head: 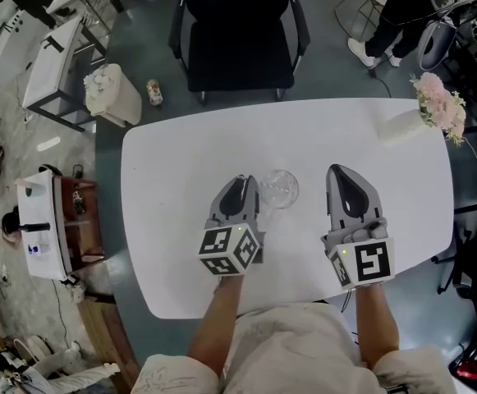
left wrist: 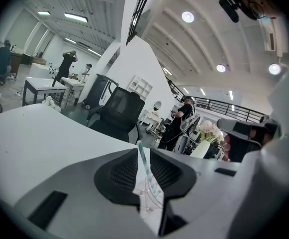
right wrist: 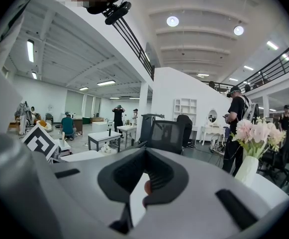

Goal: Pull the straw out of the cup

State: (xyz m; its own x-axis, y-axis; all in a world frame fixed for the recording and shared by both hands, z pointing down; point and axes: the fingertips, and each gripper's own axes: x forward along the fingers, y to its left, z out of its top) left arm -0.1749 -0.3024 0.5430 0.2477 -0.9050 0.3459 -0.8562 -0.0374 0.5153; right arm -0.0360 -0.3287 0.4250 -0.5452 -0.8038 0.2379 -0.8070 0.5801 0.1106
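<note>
A clear glass cup (head: 279, 189) stands on the white table (head: 345, 130) just right of my left gripper (head: 245, 180). In the left gripper view a straw (left wrist: 143, 161) with teal stripes rises tilted out of the cup (left wrist: 151, 200). It stands between the two jaws of the left gripper (left wrist: 144, 151), close to the left pad, and white table shows in the gap beside it. My right gripper (head: 337, 171) rests further right, apart from the cup. Its tips (right wrist: 145, 156) meet with nothing between them.
A white vase (head: 402, 125) with pink flowers (head: 439, 105) stands at the table's far right corner, also seen as the vase (right wrist: 246, 171) in the right gripper view. A black office chair (head: 238, 31) is behind the table. A person (head: 394, 15) stands at the back right.
</note>
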